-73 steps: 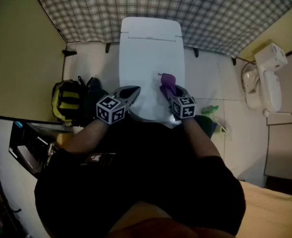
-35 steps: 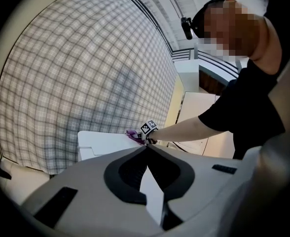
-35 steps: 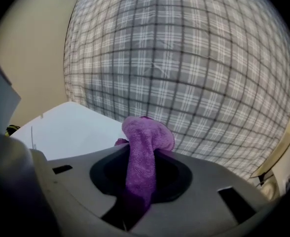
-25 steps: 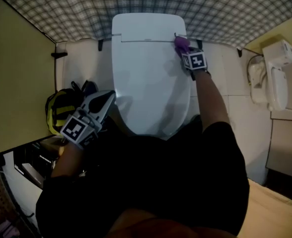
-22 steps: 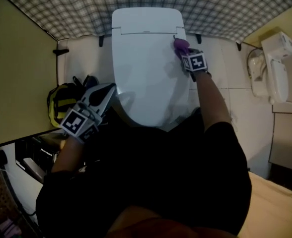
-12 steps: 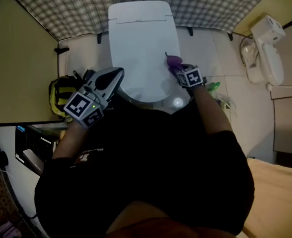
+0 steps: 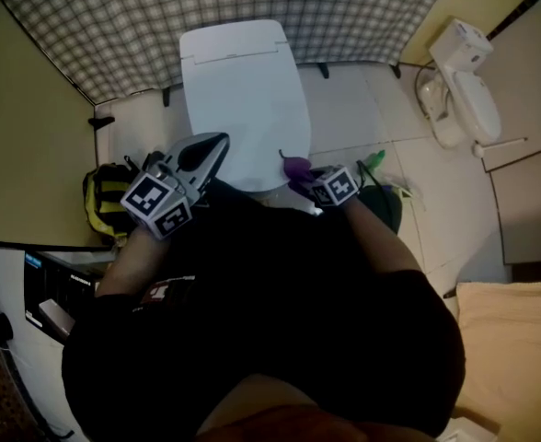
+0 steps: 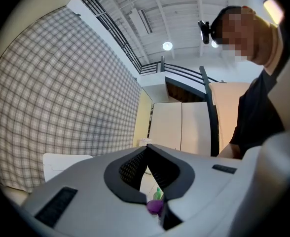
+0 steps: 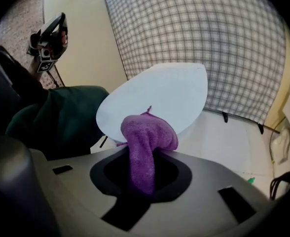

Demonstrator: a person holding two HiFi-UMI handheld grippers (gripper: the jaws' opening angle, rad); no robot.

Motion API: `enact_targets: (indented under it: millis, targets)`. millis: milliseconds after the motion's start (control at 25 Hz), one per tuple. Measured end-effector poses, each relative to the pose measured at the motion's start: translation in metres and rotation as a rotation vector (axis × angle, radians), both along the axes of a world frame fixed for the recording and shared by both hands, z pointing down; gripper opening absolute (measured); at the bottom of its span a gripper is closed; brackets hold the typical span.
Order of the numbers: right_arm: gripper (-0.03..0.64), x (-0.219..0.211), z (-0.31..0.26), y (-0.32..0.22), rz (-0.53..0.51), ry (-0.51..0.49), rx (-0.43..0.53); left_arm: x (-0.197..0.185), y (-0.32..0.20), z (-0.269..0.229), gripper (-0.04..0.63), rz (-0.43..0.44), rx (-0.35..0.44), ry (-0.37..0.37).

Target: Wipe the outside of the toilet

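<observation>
Purple cloth point(image 9: 147, 132), pinched tight in R gripper point(image 9: 144, 157), has slid from toilet point(image 7: 243, 99) lid's far corner to the near rim just ahead, so that pass looks done; L gripper point(image 8: 146, 148) closed, empty.

White toilet point(image 7: 243, 99), lid down, smooth and unmarked, standing on the pale tiled floor point(image 7: 362, 109). Purple cloth point(image 9: 145, 147) — fluffy, bunched into a rounded wad — pinched between the jaws of the right hand-held gripper point(image 7: 305, 180), bulging out past the tips, just by the toilet's front right edge.
</observation>
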State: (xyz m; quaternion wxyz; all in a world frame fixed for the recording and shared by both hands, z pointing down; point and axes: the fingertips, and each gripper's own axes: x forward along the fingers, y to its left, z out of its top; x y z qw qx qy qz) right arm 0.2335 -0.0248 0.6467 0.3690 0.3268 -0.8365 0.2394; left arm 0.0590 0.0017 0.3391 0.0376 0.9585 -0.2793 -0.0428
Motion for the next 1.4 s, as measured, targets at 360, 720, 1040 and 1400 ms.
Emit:
enact_targets:
  millis: [360,720,1040,1400]
  targets:
    - [0.097,-0.022,-0.12,-0.135,0.007,-0.134,0.303,-0.025,-0.04,0.012,0.003,-0.071,-0.089,0.014]
    - [0.097,-0.06,-0.154,-0.373,0.128,-0.035,0.458,-0.105,-0.107,0.064,0.003,-0.251,-0.212,0.009]
    - [0.097,-0.082,-0.133,-0.556,0.25,0.056,0.482,-0.186,-0.176,0.094,0.003,-0.392,-0.289,0.032]
    - [0.097,-0.101,-0.086,-0.659,0.257,0.107,0.44,-0.211,-0.232,0.135,0.004,-0.368,-0.369,0.035]
